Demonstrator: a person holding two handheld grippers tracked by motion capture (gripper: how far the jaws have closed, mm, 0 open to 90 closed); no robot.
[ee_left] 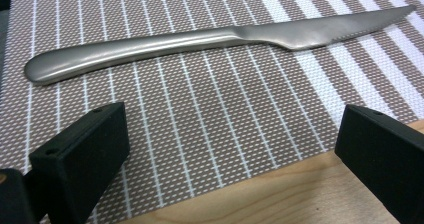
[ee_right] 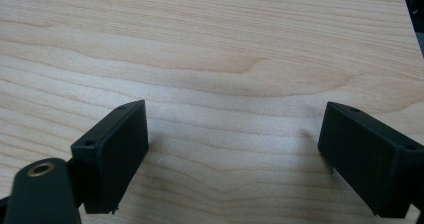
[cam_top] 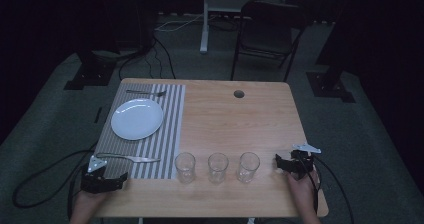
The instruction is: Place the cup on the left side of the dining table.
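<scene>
While your left gripper (cam_top: 122, 178) sits at the near left with jaws spread wide, the knife (ee_left: 200, 41) lies untouched just beyond it on the striped placemat (ee_left: 210, 114) (handle leftward). Your right gripper (cam_top: 278, 164) rests open on bare table (ee_right: 210, 44), right of three glasses (cam_top: 218, 167).

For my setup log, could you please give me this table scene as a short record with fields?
surface: wooden table
mat: striped placemat along the table's left side
on mat: white plate, fork beyond it, knife on the near side
glasses: three clear glasses in a row, upright, right of the mat
left claw: open, just short of the knife
right claw: open, over bare wood
</scene>
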